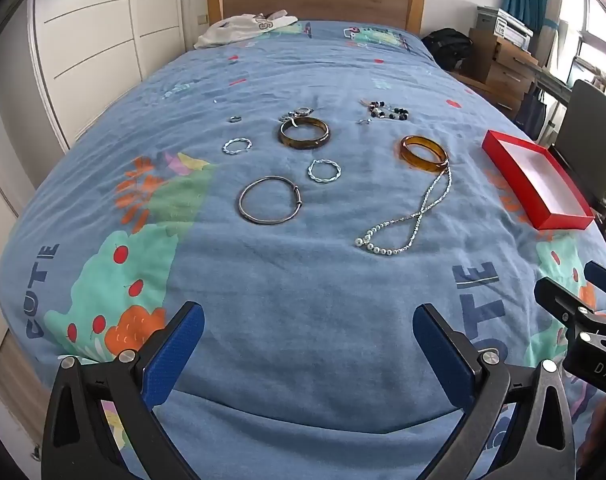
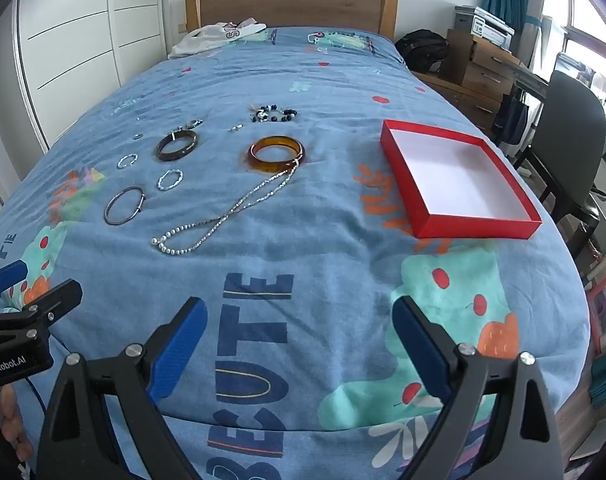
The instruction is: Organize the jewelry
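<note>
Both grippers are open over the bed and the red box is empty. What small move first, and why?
Probably ease the right gripper forward toward the amber bangle. It lies nearest the red box, a rigid, easy grip, though the pearl necklace touches its rim and may drag.

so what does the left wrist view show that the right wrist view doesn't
Only the left wrist view shows the left gripper head-on, open and empty. Only the right wrist view shows the right gripper head-on, also open, and the red box interior whole. Both share the amber bangle, pearl necklace and large silver bangle on the bedspread.
</note>
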Demonstrator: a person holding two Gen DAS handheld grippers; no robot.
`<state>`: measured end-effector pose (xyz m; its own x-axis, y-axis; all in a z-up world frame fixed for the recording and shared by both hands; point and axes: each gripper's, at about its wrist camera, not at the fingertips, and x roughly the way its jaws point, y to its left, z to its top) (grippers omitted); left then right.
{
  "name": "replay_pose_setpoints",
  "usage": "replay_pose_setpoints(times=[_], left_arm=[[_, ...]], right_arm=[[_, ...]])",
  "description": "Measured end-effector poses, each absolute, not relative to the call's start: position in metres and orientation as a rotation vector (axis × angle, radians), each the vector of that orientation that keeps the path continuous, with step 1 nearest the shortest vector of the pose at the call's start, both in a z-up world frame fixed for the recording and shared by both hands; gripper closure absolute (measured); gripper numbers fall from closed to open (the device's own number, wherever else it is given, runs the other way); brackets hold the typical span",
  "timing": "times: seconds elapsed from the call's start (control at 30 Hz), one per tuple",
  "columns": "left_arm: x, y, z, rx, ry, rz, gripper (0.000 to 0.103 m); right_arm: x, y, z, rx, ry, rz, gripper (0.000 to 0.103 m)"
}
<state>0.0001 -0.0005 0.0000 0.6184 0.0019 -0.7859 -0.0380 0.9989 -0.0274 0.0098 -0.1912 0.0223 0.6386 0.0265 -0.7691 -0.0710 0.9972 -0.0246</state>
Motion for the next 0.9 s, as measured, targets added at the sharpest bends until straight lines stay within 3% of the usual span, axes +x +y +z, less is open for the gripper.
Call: replay_pose_setpoints(times=[0.9], left_arm=[[0.0009, -0.0014, -0.0023, -0.042, 0.907, 0.031, 0.001]], right_arm=[[0.0113, -0.1901, 0.0209, -0.058, 0.874, 0.054, 0.009]])
